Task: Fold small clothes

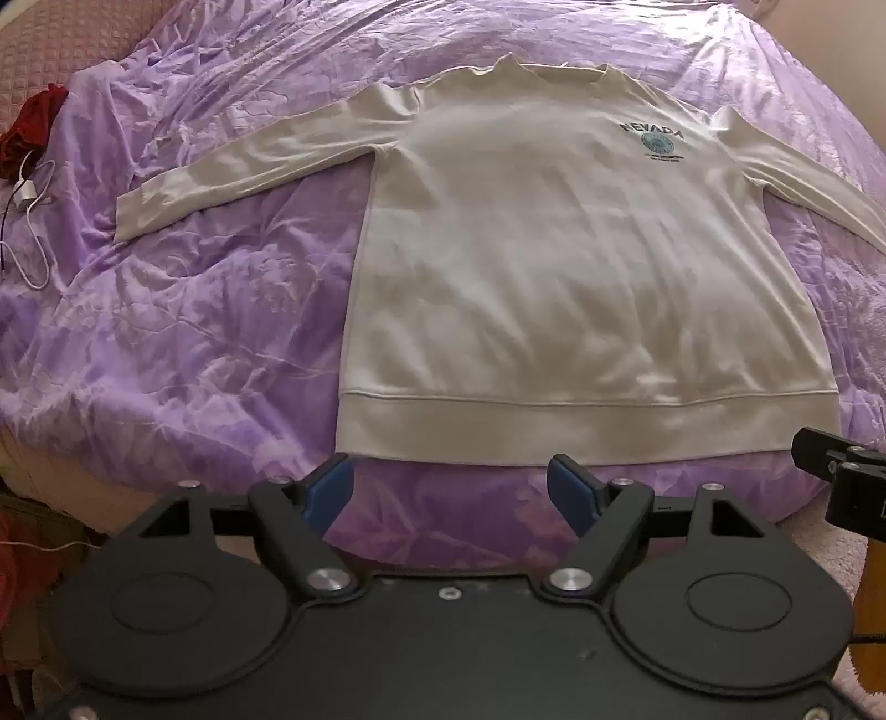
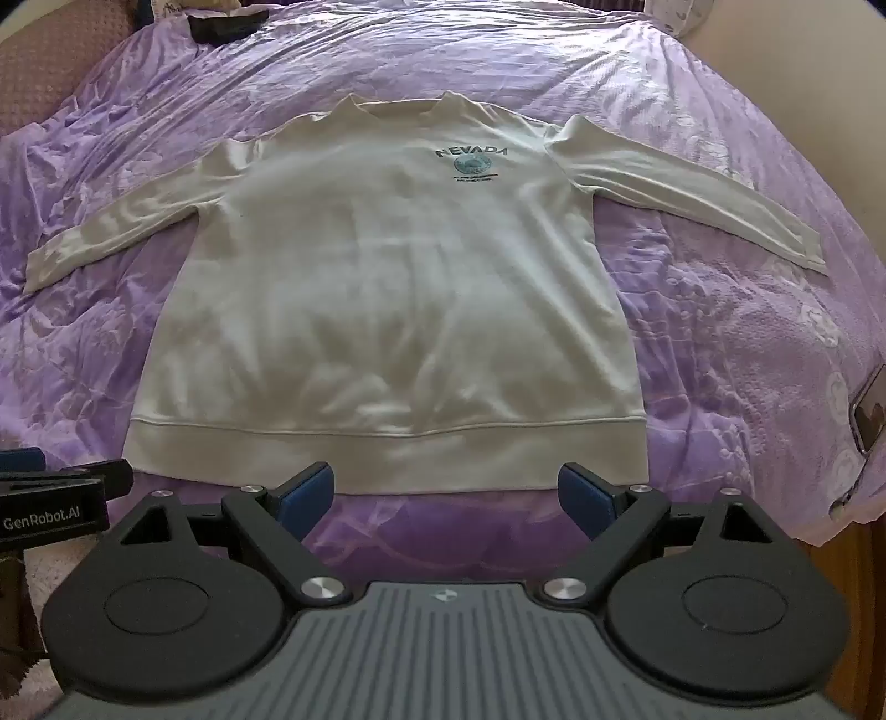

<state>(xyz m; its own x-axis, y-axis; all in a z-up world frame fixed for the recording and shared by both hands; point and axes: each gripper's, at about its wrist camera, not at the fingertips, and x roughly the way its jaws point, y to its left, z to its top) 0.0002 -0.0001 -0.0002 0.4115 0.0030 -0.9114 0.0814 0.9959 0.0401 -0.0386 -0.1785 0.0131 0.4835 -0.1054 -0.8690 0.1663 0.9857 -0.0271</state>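
A white long-sleeved sweatshirt (image 1: 570, 277) with a "NEVADA" print lies flat, face up, on a purple bedspread (image 1: 194, 343), both sleeves spread out to the sides. It also shows in the right wrist view (image 2: 398, 299). My left gripper (image 1: 451, 487) is open and empty, just short of the hem. My right gripper (image 2: 446, 493) is open and empty, also just short of the hem. Each gripper shows at the edge of the other's view, the right one (image 1: 841, 476) and the left one (image 2: 55, 498).
A red cloth (image 1: 30, 133) and a white charger cable (image 1: 30, 210) lie at the bed's left edge. A phone (image 2: 869, 412) lies at the right edge. A dark object (image 2: 227, 25) sits at the far side. The bed's near edge is below the hem.
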